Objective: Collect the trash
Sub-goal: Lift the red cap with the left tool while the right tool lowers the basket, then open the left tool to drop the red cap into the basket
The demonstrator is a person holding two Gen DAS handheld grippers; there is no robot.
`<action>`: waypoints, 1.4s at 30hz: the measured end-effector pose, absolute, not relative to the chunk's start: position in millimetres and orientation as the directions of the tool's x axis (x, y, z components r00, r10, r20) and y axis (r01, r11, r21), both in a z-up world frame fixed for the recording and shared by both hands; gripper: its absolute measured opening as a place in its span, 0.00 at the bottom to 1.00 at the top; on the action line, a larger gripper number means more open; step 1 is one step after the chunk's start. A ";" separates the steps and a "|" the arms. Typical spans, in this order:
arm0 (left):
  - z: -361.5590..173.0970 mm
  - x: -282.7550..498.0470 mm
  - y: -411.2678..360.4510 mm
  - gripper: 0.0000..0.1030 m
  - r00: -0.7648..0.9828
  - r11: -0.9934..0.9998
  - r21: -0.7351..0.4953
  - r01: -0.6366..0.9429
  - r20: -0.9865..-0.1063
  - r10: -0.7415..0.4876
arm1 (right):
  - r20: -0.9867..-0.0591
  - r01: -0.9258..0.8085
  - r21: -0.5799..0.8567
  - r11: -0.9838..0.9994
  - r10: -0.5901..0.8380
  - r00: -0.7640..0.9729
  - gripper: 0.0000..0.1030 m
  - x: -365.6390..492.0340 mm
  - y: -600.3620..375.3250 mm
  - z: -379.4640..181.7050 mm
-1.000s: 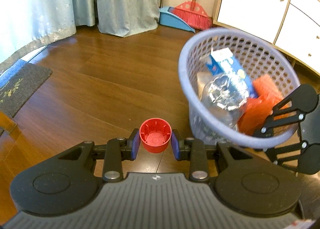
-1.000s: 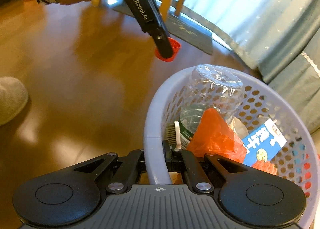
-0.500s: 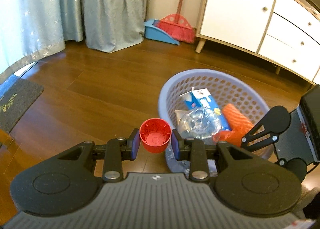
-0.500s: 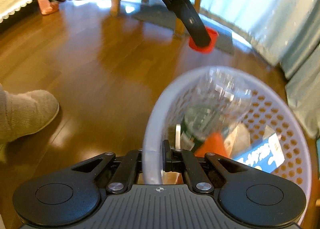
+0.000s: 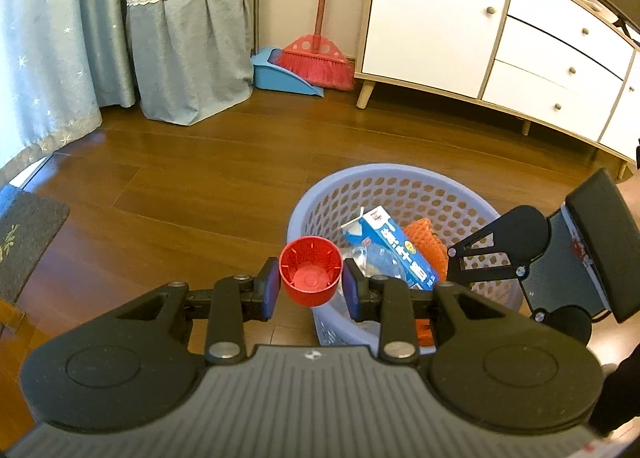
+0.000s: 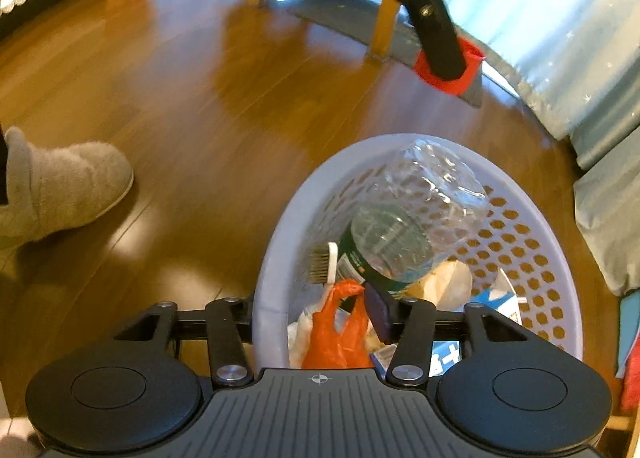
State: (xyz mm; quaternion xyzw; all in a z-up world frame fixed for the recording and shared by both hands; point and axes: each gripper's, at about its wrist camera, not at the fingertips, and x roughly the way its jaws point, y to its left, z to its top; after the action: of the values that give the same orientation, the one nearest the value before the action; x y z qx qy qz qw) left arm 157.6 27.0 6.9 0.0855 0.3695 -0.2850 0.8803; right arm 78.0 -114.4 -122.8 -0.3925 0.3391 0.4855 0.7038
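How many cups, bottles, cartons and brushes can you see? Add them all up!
Cups: 1, the red cup
Bottles: 1, the clear bottle
Cartons: 1, the blue carton
Brushes: 1, the brush
Total: 4

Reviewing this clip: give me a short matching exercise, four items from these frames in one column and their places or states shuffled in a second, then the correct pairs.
Things:
1. red cup
2. clear plastic bottle
3. red broom
4. grey slipper

Places or states:
A. on the wood floor, left of the basket
B. leaning against the wall beside the white cabinet
C. held between the fingers of the left hand-held gripper
D. lying inside the basket

Pairs: 1-C, 2-D, 3-B, 4-A
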 end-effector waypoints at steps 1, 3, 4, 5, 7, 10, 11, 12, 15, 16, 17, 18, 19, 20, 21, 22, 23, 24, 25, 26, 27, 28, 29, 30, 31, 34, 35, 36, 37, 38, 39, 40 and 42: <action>8.9 157.1 25.8 0.27 0.564 0.819 -0.055 0.571 -0.699 -0.440 | -0.861 -0.950 -0.225 0.216 0.412 0.298 0.46 76.8 -115.0 -121.7; 12.2 156.4 23.6 0.27 0.560 0.815 -0.049 0.578 -0.702 -0.440 | -0.874 -0.953 -0.242 0.181 0.386 0.295 0.52 70.7 -114.9 -123.3; 14.2 156.2 23.0 0.27 0.560 0.813 -0.048 0.580 -0.702 -0.440 | -0.879 -0.951 -0.263 0.161 0.366 0.305 0.52 66.2 -115.0 -125.6; 16.2 157.1 21.9 0.27 0.558 0.811 -0.045 0.583 -0.703 -0.440 | -0.884 -0.951 -0.273 0.145 0.352 0.307 0.53 62.5 -114.8 -128.2; 21.7 156.6 20.3 0.27 0.562 0.808 -0.034 0.588 -0.701 -0.439 | -0.891 -0.953 -0.280 0.117 0.338 0.303 0.53 56.2 -116.5 -132.1; 31.7 155.6 18.2 0.27 0.568 0.803 -0.023 0.596 -0.695 -0.441 | -0.891 -0.947 -0.313 0.077 0.321 0.321 0.53 43.3 -120.9 -138.2; 35.0 155.1 17.4 0.27 0.568 0.801 -0.021 0.599 -0.694 -0.443 | -0.891 -0.945 -0.320 0.066 0.319 0.324 0.54 39.1 -121.1 -138.6; 38.2 155.2 16.9 0.27 0.567 0.799 -0.022 0.601 -0.693 -0.445 | -0.890 -0.944 -0.324 0.065 0.317 0.327 0.55 36.9 -121.7 -140.1; 45.1 153.9 15.5 0.27 0.563 0.796 -0.019 0.605 -0.696 -0.445 | -0.890 -0.943 -0.324 0.078 0.312 0.332 0.57 28.0 -122.3 -145.2; 47.1 153.0 14.2 0.27 0.561 0.793 -0.016 0.609 -0.698 -0.445 | -0.888 -0.942 -0.328 0.078 0.316 0.335 0.57 22.9 -120.8 -148.5; 48.9 151.6 12.3 0.27 0.556 0.787 -0.012 0.617 -0.702 -0.446 | -0.891 -0.944 -0.320 0.080 0.314 0.328 0.57 19.8 -120.6 -149.7; 50.4 149.7 10.0 0.27 0.549 0.780 -0.005 0.626 -0.707 -0.446 | -0.893 -0.946 -0.315 0.081 0.311 0.325 0.57 16.2 -120.5 -150.5; 51.3 146.7 8.0 0.27 0.543 0.773 0.001 0.635 -0.712 -0.445 | -0.887 -0.941 -0.329 0.082 0.315 0.337 0.57 12.1 -121.1 -149.7; 52.6 144.4 5.5 0.27 0.537 0.765 0.010 0.644 -0.718 -0.444 | -0.879 -0.936 -0.340 0.091 0.322 0.351 0.57 8.6 -120.7 -148.0; 53.9 142.2 3.3 0.27 0.531 0.758 0.013 0.652 -0.722 -0.444 | -0.873 -0.934 -0.340 0.112 0.332 0.357 0.57 7.1 -121.8 -143.7; 55.8 140.0 1.1 0.27 0.524 0.752 0.013 0.659 -0.726 -0.446 | -0.869 -0.933 -0.335 0.131 0.339 0.360 0.57 5.5 -122.0 -140.2; 57.4 138.7 -1.1 0.27 0.519 0.747 0.015 0.665 -0.728 -0.447 | -0.864 -0.933 -0.330 0.146 0.352 0.361 0.57 2.9 -123.1 -134.0; 59.4 137.5 -3.6 0.27 0.518 0.744 0.017 0.668 -0.728 -0.449 | -0.856 -0.931 -0.332 0.150 0.368 0.364 0.57 -1.2 -124.4 -127.5; 61.2 135.0 -6.2 0.27 0.518 0.744 0.013 0.668 -0.726 -0.452 | -0.844 -0.929 -0.337 0.154 0.387 0.371 0.57 -6.4 -126.0 -119.6; 63.4 134.2 -8.8 0.27 0.517 0.744 0.007 0.668 -0.724 -0.457 | -0.836 -0.927 -0.336 0.164 0.402 0.374 0.57 -11.8 -125.9 -112.6; 65.3 132.7 -11.4 0.27 0.518 0.745 0.002 0.667 -0.720 -0.462 | -0.831 -0.927 -0.330 0.179 0.411 0.375 0.57 -15.2 -126.2 -104.2; 67.9 131.2 -15.4 0.27 0.521 0.747 -0.006 0.665 -0.713 -0.469 | -0.825 -0.926 -0.320 0.198 0.423 0.376 0.57 -18.7 -127.9 -94.0; 70.1 129.2 -18.4 0.27 0.521 0.748 -0.016 0.663 -0.708 -0.476 | -0.817 -0.924 -0.315 0.218 0.433 0.381 0.57 -22.2 -129.4 -83.9; 71.9 127.7 -21.8 0.27 0.522 0.749 -0.022 0.662 -0.704 -0.482 | -0.812 -0.920 -0.315 0.234 0.435 0.389 0.57 -24.5 -129.8 -74.2; 73.6 125.2 -24.8 0.27 0.525 0.752 -0.027 0.658 -0.700 -0.484 | -0.808 -0.914 -0.320 0.251 0.430 0.402 0.57 -26.8 -129.6 -65.6; 77.8 121.7 -31.2 0.27 0.527 0.772 -0.073 0.631 -0.690 -0.496 | -0.799 -0.875 -0.338 0.347 0.386 0.462 0.57 -21.9 -134.3 -40.1; 78.8 120.8 -33.7 0.27 0.529 0.776 -0.074 0.626 -0.691 -0.493 | -0.795 -0.857 -0.341 0.387 0.368 0.483 0.57 -18.1 -138.1 -32.8; 79.5 119.1 -37.6 0.27 0.531 0.779 -0.065 0.623 -0.696 -0.483 | -0.794 -0.840 -0.339 0.424 0.349 0.497 0.57 -12.7 -141.4 -25.4; 80.5 118.1 -41.8 0.27 0.527 0.775 -0.055 0.629 -0.703 -0.477 | -0.792 -0.821 -0.341 0.458 0.330 0.514 0.57 -6.9 -146.3 -18.9; 81.2 117.3 -46.2 0.27 0.522 0.773 -0.044 0.633 -0.713 -0.468 | -0.780 -0.789 -0.349 0.505 0.310 0.543 0.57 -0.8 -152.0 -10.4; 81.8 117.0 -47.9 0.27 0.524 0.780 -0.048 0.623 -0.715 -0.462 | -0.771 -0.757 -0.347 0.553 0.291 0.566 0.57 4.6 -157.7 -2.8; 82.3 116.9 -47.9 0.27 0.527 0.793 -0.068 0.605 -0.713 -0.463 | -0.769 -0.722 -0.336 0.605 0.267 0.581 0.57 12.4 -165.1 3.6; 81.0 115.6 -49.4 0.27 0.533 0.809 -0.081 0.582 -0.713 -0.455 | -0.755 -0.633 -0.301 0.713 0.227 0.615 0.57 29.0 -179.0 14.0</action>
State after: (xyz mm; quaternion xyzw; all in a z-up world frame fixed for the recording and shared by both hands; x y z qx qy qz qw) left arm 115.6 -49.4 81.0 0.0835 0.3807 -0.2972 0.8716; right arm 29.0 -179.0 14.0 -0.2826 0.3592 0.2521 0.8530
